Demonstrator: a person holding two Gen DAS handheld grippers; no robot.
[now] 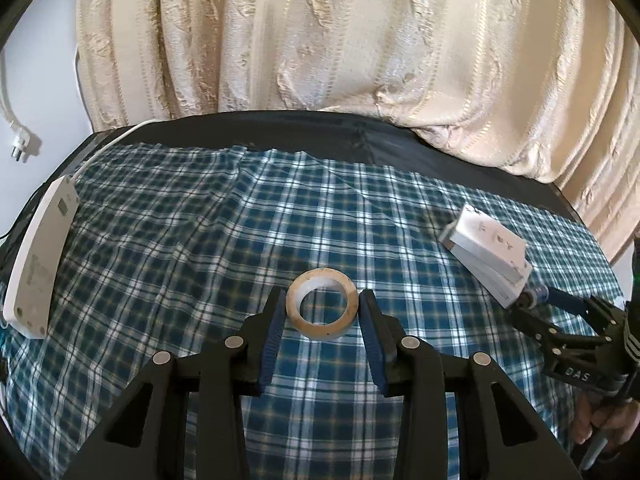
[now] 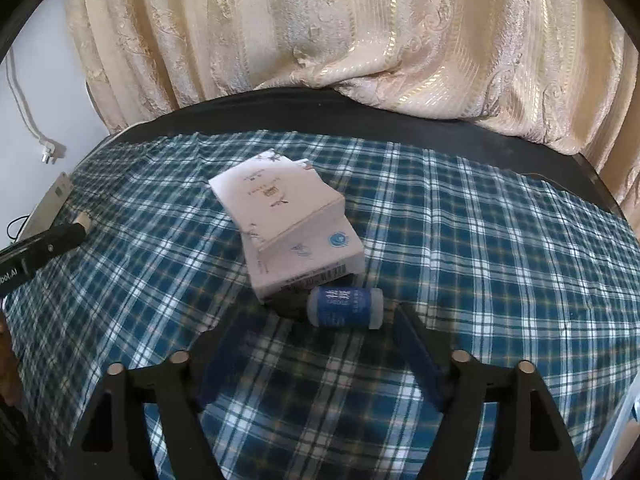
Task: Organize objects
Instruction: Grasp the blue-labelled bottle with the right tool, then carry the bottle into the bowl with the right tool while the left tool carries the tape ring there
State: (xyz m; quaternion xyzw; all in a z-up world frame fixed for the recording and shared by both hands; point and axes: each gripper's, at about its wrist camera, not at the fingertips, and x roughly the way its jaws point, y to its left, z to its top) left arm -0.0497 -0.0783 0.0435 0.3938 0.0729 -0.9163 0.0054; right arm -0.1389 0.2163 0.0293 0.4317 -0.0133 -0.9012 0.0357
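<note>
left gripper [image 1: 322,314]: clamps tape roll [image 1: 322,309] by its sides, pads on the outer wall, so it carries flat | right gripper [image 2: 316,332]: jaws spread, nothing pinched; blue bottle [image 2: 345,307] lies on its side just past the tips, against the stacked boxes [image 2: 296,228], likely grouped there | far: plaid cloth [image 2: 480,240], curtain [image 2: 320,32]

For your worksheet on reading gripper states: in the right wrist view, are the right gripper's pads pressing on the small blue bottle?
No: the small blue bottle lies on the checked cloth ahead of the right gripper, whose pads stand apart.
</note>
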